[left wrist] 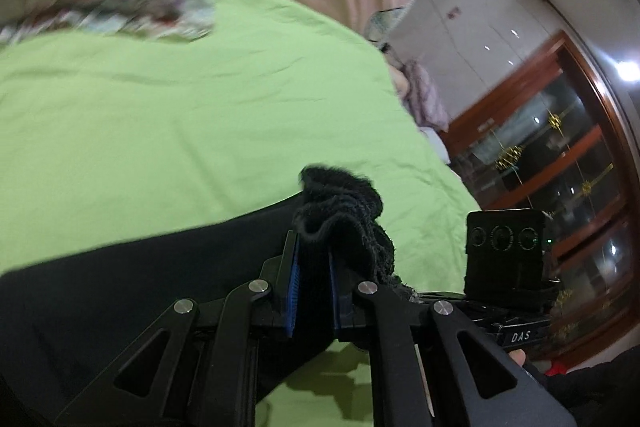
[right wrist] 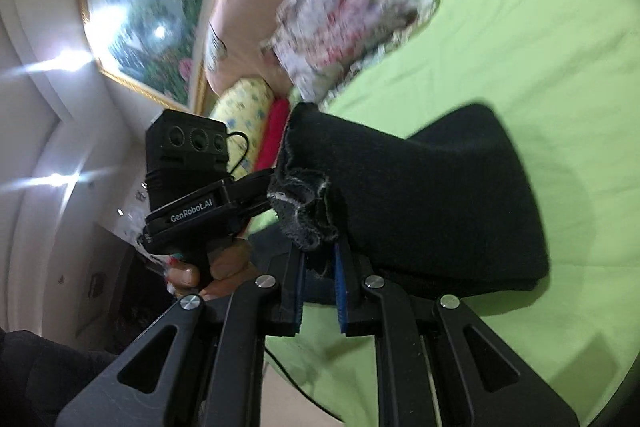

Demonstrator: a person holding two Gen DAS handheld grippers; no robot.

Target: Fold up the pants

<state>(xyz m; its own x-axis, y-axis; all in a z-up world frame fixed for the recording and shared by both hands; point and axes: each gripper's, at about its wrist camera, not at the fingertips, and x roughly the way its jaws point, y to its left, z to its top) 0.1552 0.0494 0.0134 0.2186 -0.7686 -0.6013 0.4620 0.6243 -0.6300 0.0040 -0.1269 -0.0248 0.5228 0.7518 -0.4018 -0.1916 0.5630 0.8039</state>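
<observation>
Above the green bedsheet (left wrist: 160,115), the black pants (right wrist: 420,195) hang lifted; left gripper (left wrist: 314,291) and right gripper (right wrist: 320,291) each pinch a bunched edge. Risk: the hold is shallow, so fabric may slip and the fold skew.

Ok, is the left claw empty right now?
No, the left claw is shut on a bunched edge of the black fabric pants, which sticks up between its blue pads above the green bed sheet.
</observation>
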